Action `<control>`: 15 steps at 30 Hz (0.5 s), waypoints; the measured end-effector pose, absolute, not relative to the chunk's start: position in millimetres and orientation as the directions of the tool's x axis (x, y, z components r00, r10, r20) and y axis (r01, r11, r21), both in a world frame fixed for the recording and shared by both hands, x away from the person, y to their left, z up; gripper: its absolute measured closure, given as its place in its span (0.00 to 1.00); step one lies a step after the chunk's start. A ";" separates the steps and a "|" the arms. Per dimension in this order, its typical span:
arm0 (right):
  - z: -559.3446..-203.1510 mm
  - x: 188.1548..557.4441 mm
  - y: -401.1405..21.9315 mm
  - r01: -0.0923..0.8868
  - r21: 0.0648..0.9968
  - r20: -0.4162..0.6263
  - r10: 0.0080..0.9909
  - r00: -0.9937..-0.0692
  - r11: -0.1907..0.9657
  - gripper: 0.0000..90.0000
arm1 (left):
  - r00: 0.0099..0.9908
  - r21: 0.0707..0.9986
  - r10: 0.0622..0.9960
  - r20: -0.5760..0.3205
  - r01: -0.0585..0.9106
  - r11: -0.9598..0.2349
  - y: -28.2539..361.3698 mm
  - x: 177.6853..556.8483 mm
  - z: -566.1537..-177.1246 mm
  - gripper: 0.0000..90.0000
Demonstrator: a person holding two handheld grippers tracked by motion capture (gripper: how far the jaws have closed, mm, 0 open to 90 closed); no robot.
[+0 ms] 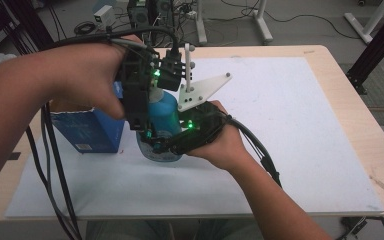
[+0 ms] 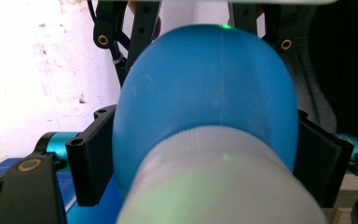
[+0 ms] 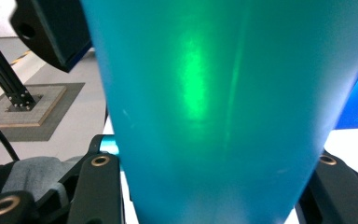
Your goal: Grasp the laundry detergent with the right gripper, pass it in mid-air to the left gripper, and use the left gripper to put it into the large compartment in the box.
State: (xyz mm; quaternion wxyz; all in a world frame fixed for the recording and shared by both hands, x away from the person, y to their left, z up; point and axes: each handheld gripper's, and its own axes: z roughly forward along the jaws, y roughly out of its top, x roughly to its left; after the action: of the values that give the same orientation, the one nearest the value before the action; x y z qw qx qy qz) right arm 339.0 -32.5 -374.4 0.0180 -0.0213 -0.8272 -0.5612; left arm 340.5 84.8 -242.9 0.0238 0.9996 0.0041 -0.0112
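Holding the blue bottle with both tools, I see it near the middle of the white mat, a bit toward 9 o'clock. It stands upright on the mat.

My right gripper comes in from 4 o'clock and is clamped tight on the lower body of the bottle. In the right gripper view the teal-blue bottle wall sits right between the two black jaws, touching both. A green light glows on it.

My left gripper comes down from above, at 12 o'clock of the bottle. In the left gripper view I look down on the round blue shoulder and the pale cap close to the camera. The black pads sit at both sides of the bottle's upper part. They look like they touch it, but I cannot tell if they press yet, because the cap and shoulder hide the edges.

A blue box stands just beside the bottle at its 9 o'clock, on the mat's edge. The mat lies on a light wooden table. A white three-cornered plate sticks up from my right gripper, at 2 o'clock of the bottle. Black cables hang from my left hand toward 6 o'clock.
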 end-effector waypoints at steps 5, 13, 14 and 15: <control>-374.3 339.6 -33.1 0.057 0.927 0.054 0.018 -0.998 0.370 0.52 | 1.000 0.045 0.008 -0.023 0.009 -0.999 83.9 340.7 -242.8 0.21; -374.8 340.0 -32.7 0.057 0.928 0.054 0.020 -0.998 0.368 0.52 | 1.000 0.047 0.002 -0.028 0.004 -0.999 82.3 340.4 -242.2 0.25; -374.8 340.0 -32.7 0.057 0.928 0.054 0.019 -0.998 0.368 0.52 | 1.000 0.044 0.001 -0.029 0.002 -0.999 82.2 340.6 -242.0 0.26; -374.8 340.0 -32.6 0.057 0.928 0.053 0.020 -0.998 0.368 0.52 | 1.000 0.045 -0.001 -0.028 0.000 -0.999 81.9 340.9 -241.9 0.27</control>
State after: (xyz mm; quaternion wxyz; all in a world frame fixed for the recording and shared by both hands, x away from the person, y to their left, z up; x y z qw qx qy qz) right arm 340.0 -32.6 -374.8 0.0164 -0.0231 -0.8268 -0.5618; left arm 340.9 81.9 -241.9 0.0225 0.9996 -0.0003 -0.0141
